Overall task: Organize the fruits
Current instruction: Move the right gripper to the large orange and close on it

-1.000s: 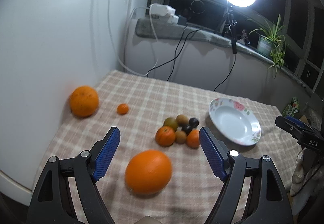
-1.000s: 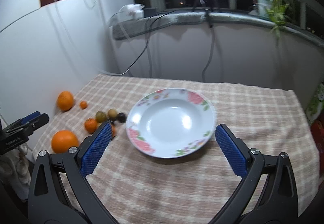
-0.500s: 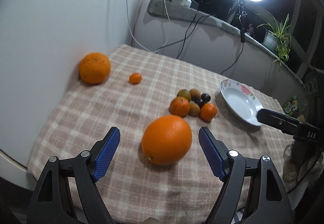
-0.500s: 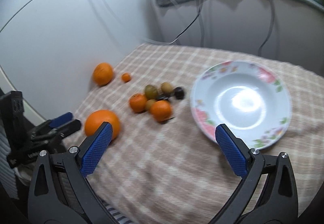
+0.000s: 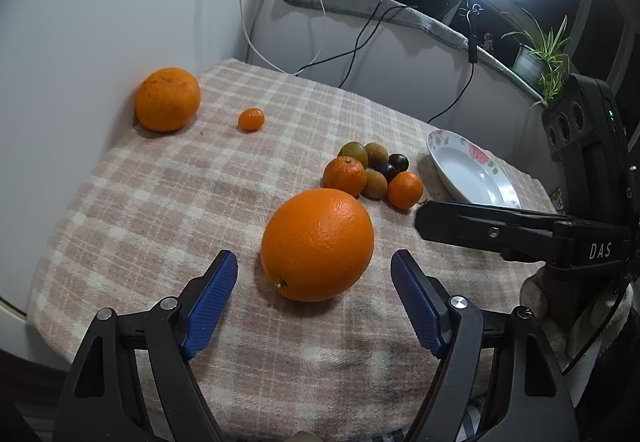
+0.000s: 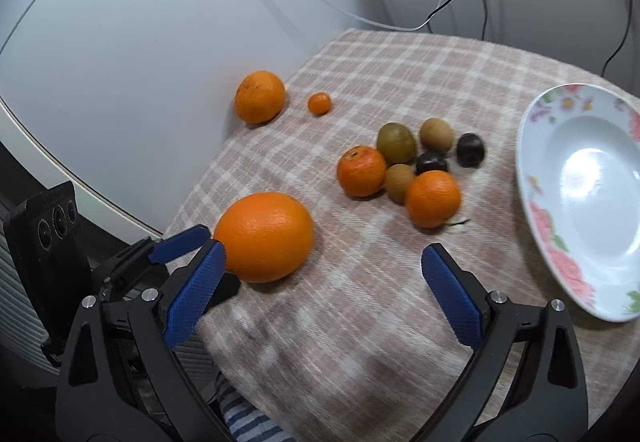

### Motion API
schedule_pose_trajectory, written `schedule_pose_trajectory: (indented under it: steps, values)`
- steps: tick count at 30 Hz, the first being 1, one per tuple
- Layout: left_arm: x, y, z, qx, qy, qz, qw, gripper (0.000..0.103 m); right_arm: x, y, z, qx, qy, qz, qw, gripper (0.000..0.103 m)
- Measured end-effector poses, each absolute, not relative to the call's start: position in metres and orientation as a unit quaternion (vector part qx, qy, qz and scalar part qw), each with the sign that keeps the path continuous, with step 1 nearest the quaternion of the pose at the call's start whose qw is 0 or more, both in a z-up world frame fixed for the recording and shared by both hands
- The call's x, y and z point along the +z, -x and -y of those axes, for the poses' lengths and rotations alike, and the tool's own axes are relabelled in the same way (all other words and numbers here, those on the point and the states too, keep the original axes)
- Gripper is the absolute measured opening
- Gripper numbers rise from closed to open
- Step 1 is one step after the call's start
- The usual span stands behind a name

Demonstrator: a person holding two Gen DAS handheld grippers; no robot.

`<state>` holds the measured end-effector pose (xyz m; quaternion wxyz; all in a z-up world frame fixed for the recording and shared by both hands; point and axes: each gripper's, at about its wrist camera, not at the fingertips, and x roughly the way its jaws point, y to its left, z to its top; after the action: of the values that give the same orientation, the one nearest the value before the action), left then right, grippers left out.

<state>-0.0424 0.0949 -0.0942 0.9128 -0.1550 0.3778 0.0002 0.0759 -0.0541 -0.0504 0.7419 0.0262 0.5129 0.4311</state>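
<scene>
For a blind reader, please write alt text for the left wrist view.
An open left gripper faces a large orange on a checked cloth. Beyond lie small fruits and an empty plate; the right gripper enters from the right.

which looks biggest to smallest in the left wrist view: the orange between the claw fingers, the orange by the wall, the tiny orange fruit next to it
1. Orange between the claw fingers, largest, though nearness to the camera inflates it.
2. Orange by the wall.
3. Tiny orange fruit, clearly smallest, at about the same distance as the wall orange.
</scene>
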Motion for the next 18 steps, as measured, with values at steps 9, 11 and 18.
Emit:
schedule_pose_trajectory:
  steps: [9,11,18]
  values:
    - [-0.103,0.037,-0.093,-0.010,0.159,-0.385,0.909,0.073,-0.068,-0.084,0.022,0.461,-0.036,-0.538,0.705,0.093]
    - [-0.105,0.036,-0.094,-0.012,0.161,-0.388,0.907,0.070,-0.073,-0.086,0.016,0.467,-0.042,-0.547,0.694,0.092]
    - [-0.110,0.032,-0.096,-0.016,0.166,-0.393,0.904,0.064,-0.087,-0.088,0.000,0.481,-0.044,-0.560,0.674,0.091]
